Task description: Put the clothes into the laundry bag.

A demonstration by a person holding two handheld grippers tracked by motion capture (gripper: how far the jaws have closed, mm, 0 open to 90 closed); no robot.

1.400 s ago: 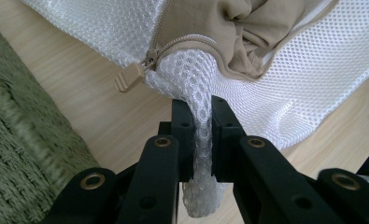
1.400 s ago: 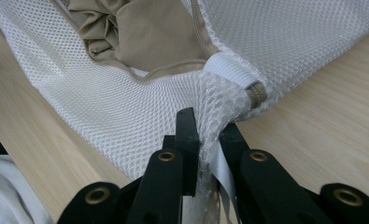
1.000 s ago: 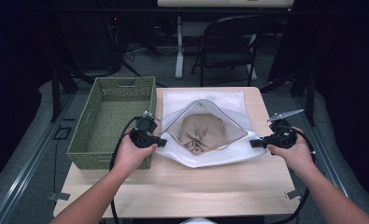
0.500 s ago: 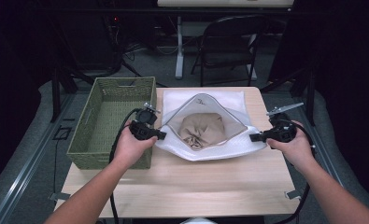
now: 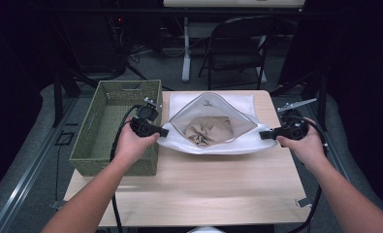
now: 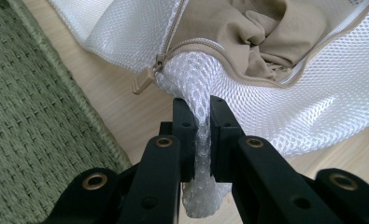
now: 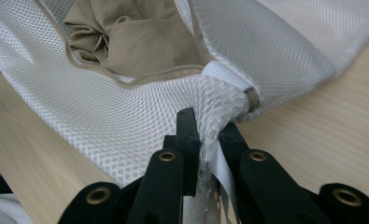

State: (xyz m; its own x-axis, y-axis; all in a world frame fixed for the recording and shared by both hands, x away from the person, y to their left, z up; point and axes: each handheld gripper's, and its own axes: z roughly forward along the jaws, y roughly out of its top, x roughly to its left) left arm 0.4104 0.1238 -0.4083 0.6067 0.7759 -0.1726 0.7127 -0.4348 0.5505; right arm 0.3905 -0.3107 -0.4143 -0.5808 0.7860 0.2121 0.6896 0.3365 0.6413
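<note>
A white mesh laundry bag point(image 5: 213, 145) lies open on the wooden table point(image 5: 203, 189), with a tan garment point(image 5: 208, 130) bunched inside it. My left gripper point(image 5: 161, 131) is shut on the bag's left corner, close to the tan zipper pull point(image 6: 142, 80). My right gripper point(image 5: 264, 136) is shut on the bag's right corner. In the left gripper view the mesh bag point(image 6: 285, 93) is pinched between the jaws of the left gripper point(image 6: 200, 112), and the garment point(image 6: 247, 32) shows above. The right gripper point(image 7: 209, 128) clamps bunched mesh of the bag point(image 7: 107, 116) beside the garment point(image 7: 135, 37).
A green woven basket point(image 5: 112, 127) stands at the table's left, touching my left hand. A dark folding chair point(image 5: 237, 43) stands beyond the far edge. Bare table lies in front of the bag.
Both grippers have moved forward and slightly up with the bag corners, so the bag's mouth stands wider and the garment shows more.
</note>
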